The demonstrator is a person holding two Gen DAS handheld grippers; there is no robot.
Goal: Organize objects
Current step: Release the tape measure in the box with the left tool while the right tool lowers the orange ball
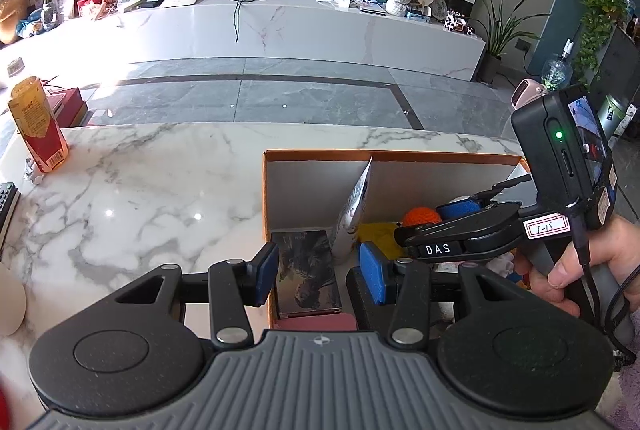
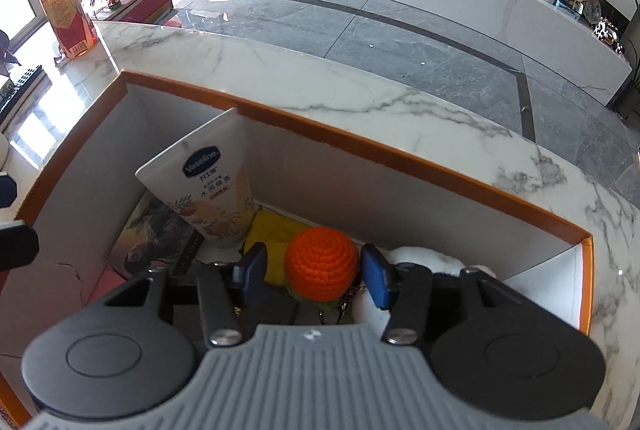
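Yellow-and-red carton (image 1: 38,126) stands at nine o'clock on the marble surface (image 1: 160,190), still outside the orange-rimmed box (image 2: 360,146). Left gripper (image 1: 318,270) hangs over the box's left wall, jaws half-wide, empty. Inside: card, Vaseline tube (image 2: 208,190) at eleven, and the crocheted orange ball (image 2: 322,262) between the right gripper's (image 2: 316,272) parted jaws, apparently released; sorting looks mostly done.

White plush (image 2: 424,256) mostly hidden behind right tool (image 2: 316,272); remote (image 1: 7,204) cut off.

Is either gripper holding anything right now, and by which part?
Nothing held: the right gripper brackets the orange crocheted ball with pads apart; the left gripper is open.
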